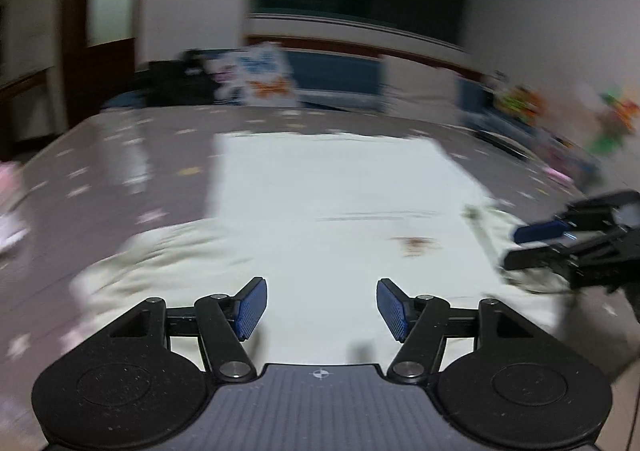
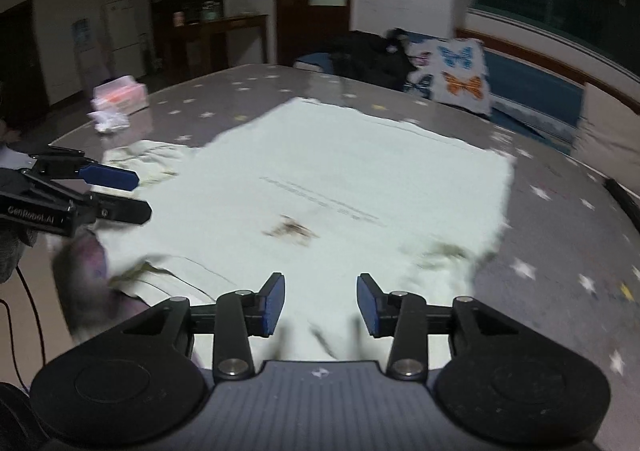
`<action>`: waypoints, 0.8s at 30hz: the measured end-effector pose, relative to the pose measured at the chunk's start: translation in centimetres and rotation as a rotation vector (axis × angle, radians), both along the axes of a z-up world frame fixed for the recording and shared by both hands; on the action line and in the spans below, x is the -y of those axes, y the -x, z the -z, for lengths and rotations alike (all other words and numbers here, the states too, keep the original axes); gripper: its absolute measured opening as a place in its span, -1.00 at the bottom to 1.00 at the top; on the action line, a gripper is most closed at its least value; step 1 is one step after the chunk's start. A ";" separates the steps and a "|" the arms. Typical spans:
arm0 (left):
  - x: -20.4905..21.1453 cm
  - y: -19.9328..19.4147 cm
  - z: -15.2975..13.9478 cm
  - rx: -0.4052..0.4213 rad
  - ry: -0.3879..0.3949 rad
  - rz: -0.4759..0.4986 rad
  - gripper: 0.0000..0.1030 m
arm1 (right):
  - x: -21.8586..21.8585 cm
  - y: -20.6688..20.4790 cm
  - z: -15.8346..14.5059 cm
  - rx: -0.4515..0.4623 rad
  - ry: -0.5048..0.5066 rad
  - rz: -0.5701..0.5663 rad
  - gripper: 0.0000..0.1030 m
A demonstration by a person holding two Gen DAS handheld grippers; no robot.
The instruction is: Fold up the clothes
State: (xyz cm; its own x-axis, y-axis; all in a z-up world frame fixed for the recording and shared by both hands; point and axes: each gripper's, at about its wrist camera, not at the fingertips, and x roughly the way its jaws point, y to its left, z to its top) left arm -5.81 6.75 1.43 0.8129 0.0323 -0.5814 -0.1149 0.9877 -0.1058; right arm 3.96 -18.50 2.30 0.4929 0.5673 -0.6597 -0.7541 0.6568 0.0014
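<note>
A pale cream T-shirt point(image 1: 320, 203) point(image 2: 320, 179) lies spread flat on a grey table with a star print point(image 1: 120, 155) point(image 2: 560, 219). It has a small brown print near its middle, and its sleeves are rumpled at both sides. My left gripper point(image 1: 320, 307) hovers over the shirt's near edge with its blue pads wide apart and nothing between them. It also shows at the left of the right wrist view point(image 2: 132, 195), beside a sleeve. My right gripper point(image 2: 320, 303) stands open over the near edge, empty, and appears at the right of the left wrist view point(image 1: 516, 247).
A pink box point(image 2: 120, 95) and crumpled white paper point(image 2: 108, 121) sit at the table's far left corner. Behind the table are a butterfly cushion point(image 2: 456, 75) point(image 1: 264, 79), dark clothes point(image 2: 368, 55) and a blue bench. A cable point(image 2: 24, 291) hangs at the left.
</note>
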 end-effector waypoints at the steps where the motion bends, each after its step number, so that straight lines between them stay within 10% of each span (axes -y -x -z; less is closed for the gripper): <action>1: -1.2 0.7 0.0 0.000 0.005 -0.048 0.24 | -1.1 0.1 0.0 -0.002 0.003 -0.027 -0.22; 8: -8.1 3.1 1.5 -0.043 0.078 -0.304 0.21 | -8.4 1.4 -0.5 0.003 0.025 -0.208 -0.22; 18: -10.7 2.1 2.8 -0.045 0.132 -0.304 -0.02 | -16.9 2.9 0.5 -0.009 0.040 -0.380 -0.25; 24: -11.7 1.6 3.3 -0.014 0.186 -0.271 -0.68 | -19.4 3.5 1.9 -0.023 0.069 -0.406 -0.44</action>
State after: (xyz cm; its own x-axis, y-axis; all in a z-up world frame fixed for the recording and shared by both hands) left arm -7.46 18.47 -1.83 0.7811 0.1380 -0.6089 -0.3733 0.8850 -0.2783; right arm 0.43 0.86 0.39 0.2227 0.6667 -0.7113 -0.9522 0.3052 -0.0121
